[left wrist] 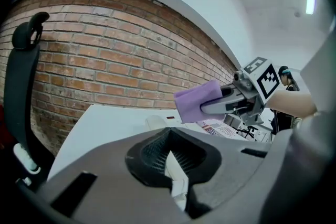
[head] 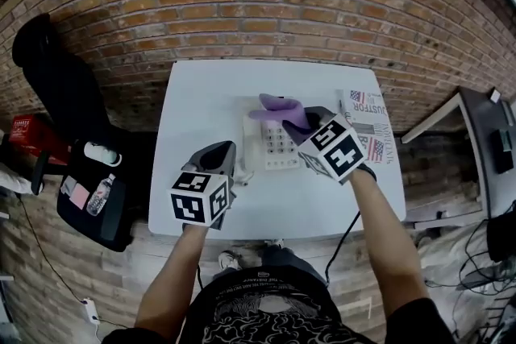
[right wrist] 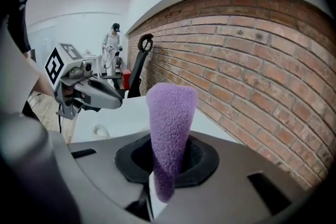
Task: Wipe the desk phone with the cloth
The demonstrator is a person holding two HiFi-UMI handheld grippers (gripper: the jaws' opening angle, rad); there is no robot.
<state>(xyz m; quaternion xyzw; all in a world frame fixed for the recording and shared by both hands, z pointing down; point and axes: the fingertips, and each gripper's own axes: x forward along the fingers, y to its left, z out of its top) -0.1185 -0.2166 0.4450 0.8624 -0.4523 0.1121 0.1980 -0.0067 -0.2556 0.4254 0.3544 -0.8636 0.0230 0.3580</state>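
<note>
- A black chair (head: 60, 89) stands left of the white counter (head: 201, 101)
- The left gripper (head: 228, 151) hangs just beside the phone's left edge, jaws pressed together with nothing between them
- The white desk phone (head: 276, 147) lies mid-counter, keypad up
- The right gripper (head: 302, 122) pinches a purple cloth (head: 278, 107), raised over the phone's far end
- A printed paper (head: 369, 125) lies along the counter's right side
</note>
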